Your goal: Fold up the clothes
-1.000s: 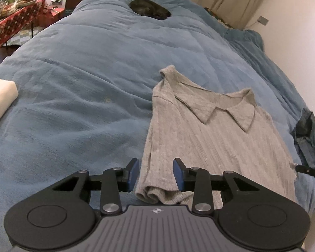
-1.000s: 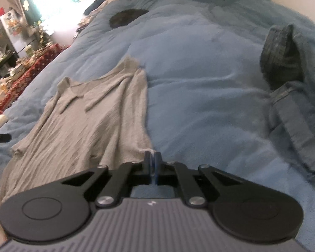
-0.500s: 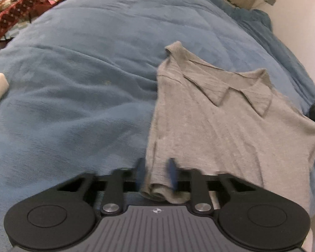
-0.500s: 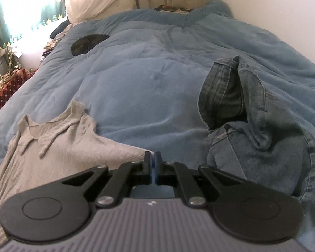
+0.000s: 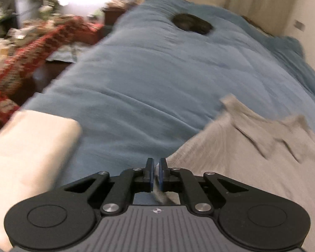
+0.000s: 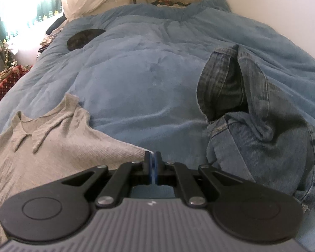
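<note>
A grey collared shirt [image 5: 252,157] lies spread on the blue duvet [image 5: 157,73], its collar pointing away from me. My left gripper [image 5: 156,166] is shut on the shirt's near left corner, with grey cloth pinched between the blue pads. In the right wrist view the same shirt [image 6: 52,142] stretches to the left, and my right gripper [image 6: 152,157] is shut on its near right corner. The cloth between the two grippers is pulled taut and flat.
Crumpled blue jeans [image 6: 252,115] lie right of the shirt. A folded cream cloth [image 5: 29,147] sits at the bed's left edge. A dark round object [image 5: 192,23] rests far up the duvet [image 6: 147,73]. A cluttered red-patterned table [image 5: 21,48] stands left of the bed.
My left gripper went from open around the shirt's bunched corner to shut on it and pulled left. The right gripper stayed shut and drew its corner right, spreading the shirt.
</note>
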The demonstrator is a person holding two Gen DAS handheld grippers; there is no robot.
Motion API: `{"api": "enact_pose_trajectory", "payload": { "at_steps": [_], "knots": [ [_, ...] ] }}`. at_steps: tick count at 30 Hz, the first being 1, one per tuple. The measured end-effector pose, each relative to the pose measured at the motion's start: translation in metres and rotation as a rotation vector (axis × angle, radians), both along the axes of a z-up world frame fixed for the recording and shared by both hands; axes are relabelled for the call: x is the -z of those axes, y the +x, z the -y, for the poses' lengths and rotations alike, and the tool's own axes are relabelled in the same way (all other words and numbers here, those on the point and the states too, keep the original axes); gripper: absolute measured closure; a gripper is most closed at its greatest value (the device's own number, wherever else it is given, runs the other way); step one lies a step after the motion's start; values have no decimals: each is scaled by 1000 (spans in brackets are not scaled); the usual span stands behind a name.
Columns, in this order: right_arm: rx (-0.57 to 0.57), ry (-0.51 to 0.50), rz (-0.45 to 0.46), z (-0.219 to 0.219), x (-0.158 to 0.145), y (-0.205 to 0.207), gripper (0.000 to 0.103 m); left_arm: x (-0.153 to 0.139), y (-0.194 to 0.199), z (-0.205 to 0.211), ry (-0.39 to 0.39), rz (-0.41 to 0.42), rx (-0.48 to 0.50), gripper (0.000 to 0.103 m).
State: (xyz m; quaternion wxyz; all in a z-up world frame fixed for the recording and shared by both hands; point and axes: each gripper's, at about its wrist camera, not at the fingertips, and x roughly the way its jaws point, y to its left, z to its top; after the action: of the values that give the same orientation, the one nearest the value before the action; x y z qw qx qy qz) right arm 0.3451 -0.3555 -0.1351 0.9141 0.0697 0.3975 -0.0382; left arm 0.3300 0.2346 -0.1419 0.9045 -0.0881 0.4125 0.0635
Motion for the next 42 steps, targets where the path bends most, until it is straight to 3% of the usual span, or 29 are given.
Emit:
{"api": "enact_pose_trajectory", "payload": {
  "at_steps": [2,5,9,12,18,24,26,27,29,32,35,39,42],
  "knots": [
    [-1,-4,-5,-1,2,0,101,-3,1,-11,8,30,-43,100],
    [-2,-5,-5,-1,1,1,101,0,5,-18,-58,17,-17,100],
    [-4,-6,-10,-2,2,4,101,10,5,-13,-124,-8,50,83],
    [-4,-9,-19,-4,5,6,101,21,6,-6,-107,-38,63,72],
    [0,-5,-29,-3,8,6,101,36,14,-1,-66,-84,56,72],
    [-1,-22,-16,-3,6,6,100,46,24,-14,-176,-119,-8,72],
    [-3,-37,-7,-3,5,6,101,50,26,-15,-201,-151,-38,91],
    [-5,-44,-3,-4,4,5,101,50,24,-13,-194,-153,-47,99],
    [-7,-59,6,-4,2,5,101,38,20,-8,-138,-101,-60,99],
    [-5,-78,19,-3,-3,7,101,8,13,-9,-13,45,-80,99],
    [8,-93,8,-2,-3,12,101,-5,15,-12,86,103,-87,99],
    [11,-98,-62,-3,14,19,100,23,27,-7,125,-24,-40,98],
    [3,-97,-89,-2,24,15,97,42,26,-5,111,-84,-14,89]
  ]
}}
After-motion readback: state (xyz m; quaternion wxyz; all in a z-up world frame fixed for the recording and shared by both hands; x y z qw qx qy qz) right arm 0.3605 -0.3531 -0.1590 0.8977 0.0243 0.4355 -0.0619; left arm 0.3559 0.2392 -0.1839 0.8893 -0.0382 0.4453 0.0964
